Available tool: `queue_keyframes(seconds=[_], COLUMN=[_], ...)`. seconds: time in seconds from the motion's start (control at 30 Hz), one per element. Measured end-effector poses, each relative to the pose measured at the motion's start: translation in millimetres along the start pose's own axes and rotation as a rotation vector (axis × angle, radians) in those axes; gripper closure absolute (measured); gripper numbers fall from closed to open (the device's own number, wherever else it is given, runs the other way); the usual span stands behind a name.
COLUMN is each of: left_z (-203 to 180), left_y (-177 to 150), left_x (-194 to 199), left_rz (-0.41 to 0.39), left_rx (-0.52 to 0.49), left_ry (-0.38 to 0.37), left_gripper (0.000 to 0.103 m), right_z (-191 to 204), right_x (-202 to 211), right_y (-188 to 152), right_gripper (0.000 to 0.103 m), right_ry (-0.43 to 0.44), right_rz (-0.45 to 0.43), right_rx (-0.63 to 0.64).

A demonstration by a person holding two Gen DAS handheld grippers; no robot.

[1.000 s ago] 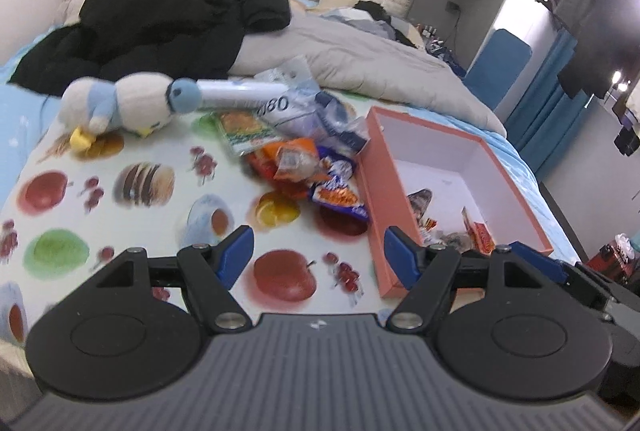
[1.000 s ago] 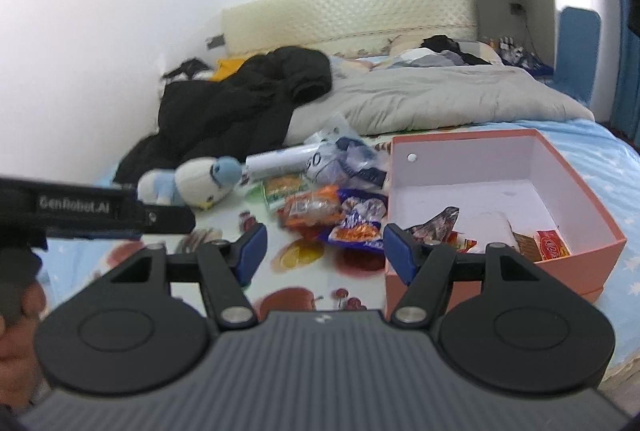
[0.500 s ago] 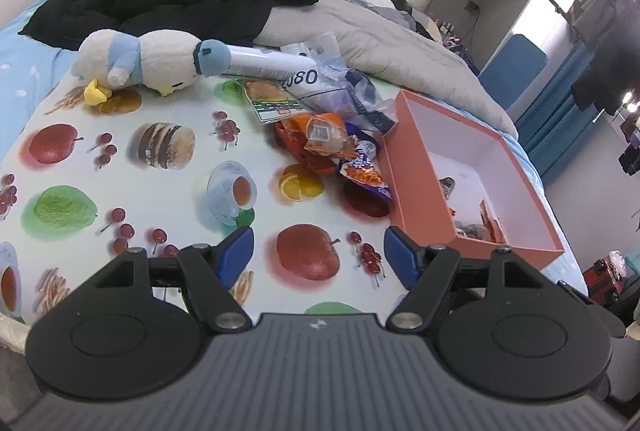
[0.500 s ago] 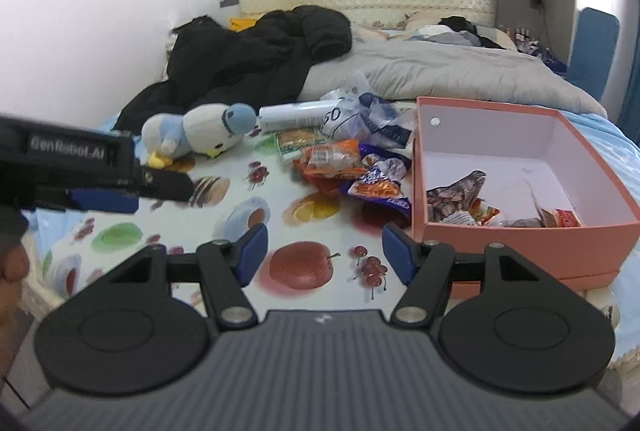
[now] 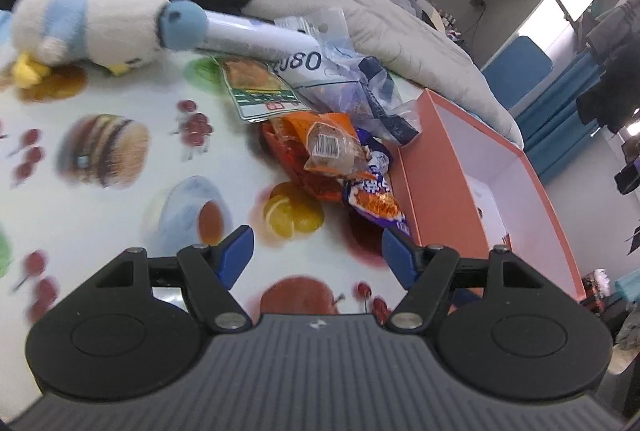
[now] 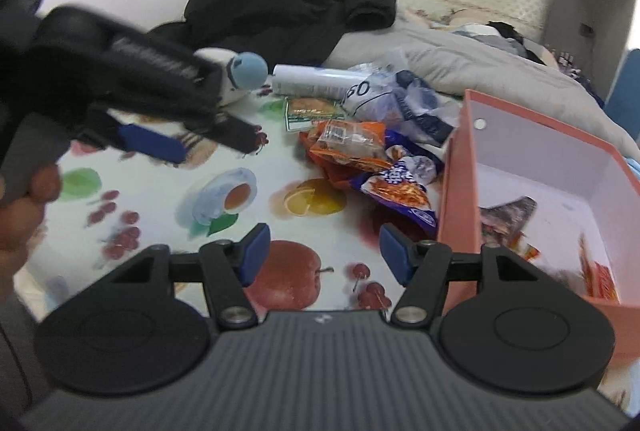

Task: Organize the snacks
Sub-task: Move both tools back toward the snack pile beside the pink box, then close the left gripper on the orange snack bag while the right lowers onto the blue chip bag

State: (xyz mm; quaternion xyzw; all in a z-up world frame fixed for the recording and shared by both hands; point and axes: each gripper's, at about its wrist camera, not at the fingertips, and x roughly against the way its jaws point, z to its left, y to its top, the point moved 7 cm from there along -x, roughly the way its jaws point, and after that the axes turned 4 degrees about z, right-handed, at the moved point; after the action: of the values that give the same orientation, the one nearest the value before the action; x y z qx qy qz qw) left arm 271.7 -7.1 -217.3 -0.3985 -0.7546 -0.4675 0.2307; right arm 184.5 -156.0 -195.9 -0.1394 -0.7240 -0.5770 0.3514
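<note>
Left claw (image 5: 318, 251) agape, orange packet (image 5: 334, 149) lengthwise, seemingly toward box (image 5: 440, 191)

The left gripper (image 6: 152, 147) is motion-blurred and hides most of the plush toy (image 6: 236, 75)

left claw (image 5: 318, 251): jaws apart, empty | right claw (image 6: 320, 251): jaws apart, empty, just narrowing

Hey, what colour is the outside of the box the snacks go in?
Salmon pink outside, white inside; the box shows best in the right wrist view.
</note>
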Motion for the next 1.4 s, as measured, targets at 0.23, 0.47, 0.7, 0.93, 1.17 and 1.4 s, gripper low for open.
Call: queue_keyframes(seconds=[0.23,0.47,0.7,0.93,1.17,1.4], left_z=[3,2,-3,-2,-10,-4], left_y=[47,71,68,59,51,31], left_x=[-66,-111,-130,-134,-103,-66], left_rz=[0.052,0.046,0.025,0.034,-0.019,-0.02], left_rx=[-0.026,-0.065,-0.102,-0.096,-0.111,-0.068], left_ry=[-0.037,-0.077,-0.094,-0.094,-0.081,-0.088], left_gripper=[0.032,0.043,0.056,0.087,0.096,0.096], right_z=[0,-9,-18,-21,-10,5], right_x=[-63,-114,-139,-146,-123,-94], right_y=[14,22,9,3,5,0], right_gripper=[0.047,0.05,0.06,0.089,0.1,0.101], right_ry=[-0.028,-0.106,-0.212,-0.288,-0.292,-0.239], right_rz=[0.049,0.065,0.06,0.057,-0.003,0.018], right_rx=[0.058,0.143,0.204,0.233,0.255,0.267])
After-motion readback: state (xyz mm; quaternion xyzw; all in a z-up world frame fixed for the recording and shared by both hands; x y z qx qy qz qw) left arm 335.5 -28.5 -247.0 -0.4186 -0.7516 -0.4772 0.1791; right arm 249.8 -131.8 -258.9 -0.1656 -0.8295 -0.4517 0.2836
